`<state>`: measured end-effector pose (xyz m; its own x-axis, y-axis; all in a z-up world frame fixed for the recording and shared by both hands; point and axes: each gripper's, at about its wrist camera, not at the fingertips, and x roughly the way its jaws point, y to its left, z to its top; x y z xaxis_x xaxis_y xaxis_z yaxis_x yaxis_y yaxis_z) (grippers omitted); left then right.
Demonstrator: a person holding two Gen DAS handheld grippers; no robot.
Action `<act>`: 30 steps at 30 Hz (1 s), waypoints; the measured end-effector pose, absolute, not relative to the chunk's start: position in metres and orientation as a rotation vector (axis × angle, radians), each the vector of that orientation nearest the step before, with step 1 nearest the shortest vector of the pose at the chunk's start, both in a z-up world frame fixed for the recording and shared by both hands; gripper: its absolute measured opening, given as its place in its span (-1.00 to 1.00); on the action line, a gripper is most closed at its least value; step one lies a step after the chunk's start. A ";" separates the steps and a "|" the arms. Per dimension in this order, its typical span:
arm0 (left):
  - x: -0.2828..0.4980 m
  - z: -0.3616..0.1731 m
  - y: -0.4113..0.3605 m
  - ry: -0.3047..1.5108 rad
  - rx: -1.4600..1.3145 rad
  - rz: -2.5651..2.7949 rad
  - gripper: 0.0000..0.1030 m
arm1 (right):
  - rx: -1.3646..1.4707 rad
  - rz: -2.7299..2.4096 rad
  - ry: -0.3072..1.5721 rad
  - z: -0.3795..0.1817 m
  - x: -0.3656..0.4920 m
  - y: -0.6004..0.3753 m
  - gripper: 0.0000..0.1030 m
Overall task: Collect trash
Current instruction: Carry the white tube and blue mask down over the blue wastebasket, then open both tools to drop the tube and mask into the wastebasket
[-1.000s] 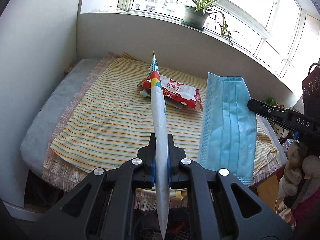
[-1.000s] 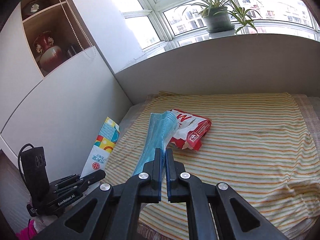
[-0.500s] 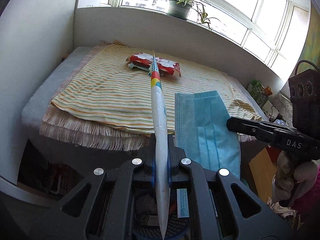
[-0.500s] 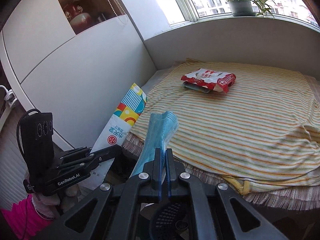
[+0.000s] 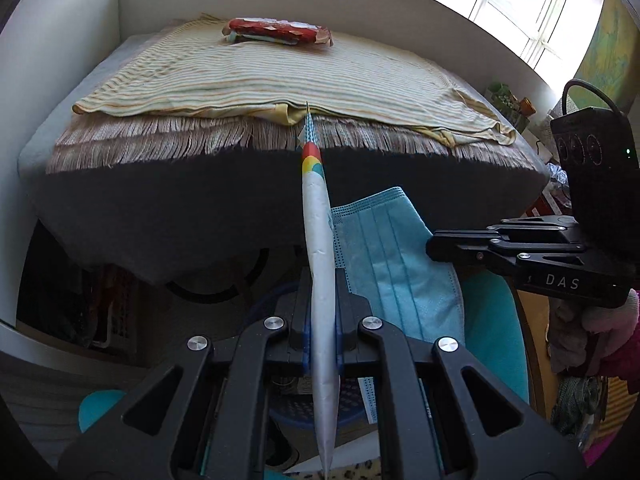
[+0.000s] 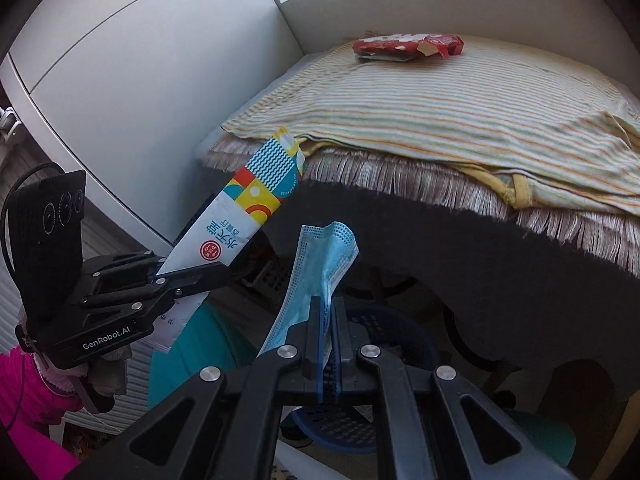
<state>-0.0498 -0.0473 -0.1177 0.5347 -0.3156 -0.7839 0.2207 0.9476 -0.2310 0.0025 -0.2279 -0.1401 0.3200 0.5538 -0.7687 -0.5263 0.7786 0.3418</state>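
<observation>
Item one: white paper packet [image 6: 236,220] with a coloured printed end, pinched flat in the left claw [image 5: 322,340], seen edge-on in the left wrist view; carried off the bed [image 5: 168,204] to below its front edge. 
Item two: blue face mask [image 6: 320,268], clamped in the right claw [image 6: 325,344], hanging just beside the packet, likewise off the bed and lower than a second ago. 
Item three: red snack wrapper [image 5: 280,32], left on the striped sheet [image 5: 248,80] at the far side of the bed, well apart from both claws. 
Receptacle: blue perforated basket [image 6: 372,332] on the floor under the bed's front edge, directly beneath the mask; part hidden by the claws. 
Change noted: both claws swung away from the bed top and downward, each clenched on its load throughout. 
Judged meaning: transport nearly done; release over the basket the likely next step; one wrapper then outstanding. 
Risk, judged: limp mask may catch on the rim or drift aside.
</observation>
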 end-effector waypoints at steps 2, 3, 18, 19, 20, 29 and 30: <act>-0.052 -0.130 -0.051 0.984 -0.108 -0.328 -0.88 | 0.031 0.703 1.051 -0.156 -0.001 -0.230 -0.99; -0.053 -0.136 -0.053 1.000 -0.111 -0.333 -0.88 | 0.028 0.697 1.061 -0.162 -0.003 -0.230 -0.99; -0.047 -0.219 -0.065 1.219 -0.144 -0.347 -0.88 | 0.029 0.612 1.170 -0.230 -0.002 -0.245 -0.99; -0.045 -0.223 -0.065 1.230 -0.145 -0.343 -0.88 | 0.028 0.606 1.174 -0.234 -0.001 -0.245 -0.99; -0.043 -0.227 -0.065 1.240 -0.144 -0.341 -0.88 | 0.030 0.601 1.179 -0.237 0.001 -0.245 -0.99; -0.034 -0.252 -0.070 1.298 -0.143 -0.316 -0.88 | 0.055 0.572 1.227 -0.264 0.013 -0.247 -0.98; -0.033 -0.254 -0.071 1.301 -0.140 -0.313 -0.88 | 0.059 0.570 1.231 -0.264 0.013 -0.247 -0.98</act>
<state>-0.0331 -0.0715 -0.2544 0.2318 -0.3054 -0.9236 0.1487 0.9494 -0.2766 0.0127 -0.2470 -0.2644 0.2128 0.4413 -0.8718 -0.3794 0.8595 0.3425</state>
